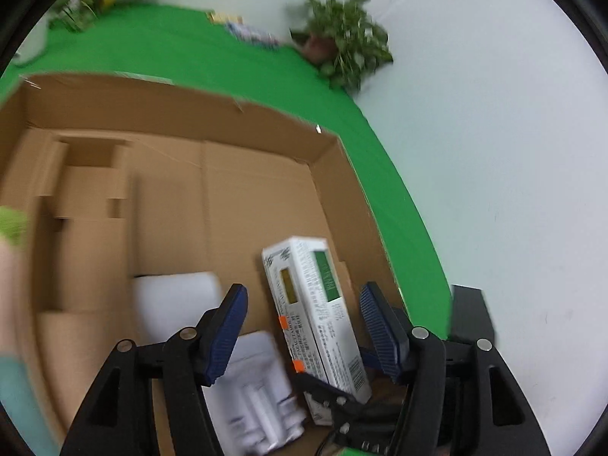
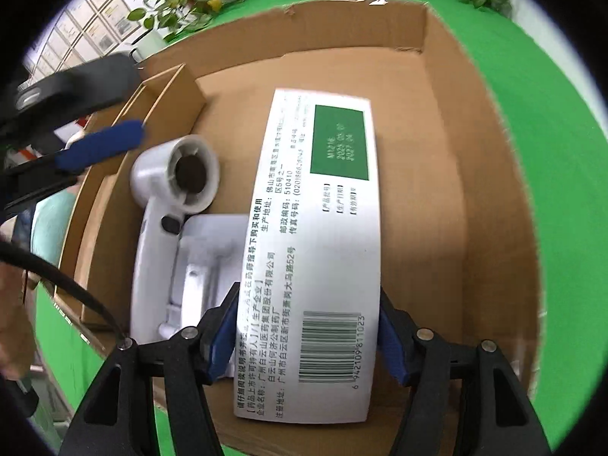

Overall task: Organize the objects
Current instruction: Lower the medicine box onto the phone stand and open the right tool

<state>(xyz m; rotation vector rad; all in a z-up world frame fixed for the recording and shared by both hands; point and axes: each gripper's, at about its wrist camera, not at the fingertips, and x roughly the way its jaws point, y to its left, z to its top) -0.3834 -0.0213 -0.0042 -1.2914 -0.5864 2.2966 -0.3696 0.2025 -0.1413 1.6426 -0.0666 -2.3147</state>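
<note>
A white medicine box (image 2: 323, 228) with a green label and a barcode hangs low inside an open cardboard box (image 2: 437, 57). My right gripper (image 2: 308, 292) is shut on it, with a blue pad pressed on each long side. In the left wrist view the medicine box (image 1: 315, 304) stands tilted near the carton's right wall (image 1: 357, 197). My left gripper (image 1: 303, 288) hovers over it, open, its pads touching nothing. To the left lie a white handheld device (image 2: 159, 228) and a white plastic tray (image 2: 212, 243). The left gripper's blue pad (image 2: 102, 144) shows over the carton's left side.
A cardboard divider (image 2: 167, 87) sections off the carton's left part. The carton sits on a green cloth (image 1: 212, 45). Potted plants (image 1: 342, 38) and small packets (image 1: 250, 32) stand at the far edge by a pale wall. A person's hand (image 1: 7, 285) is at the left.
</note>
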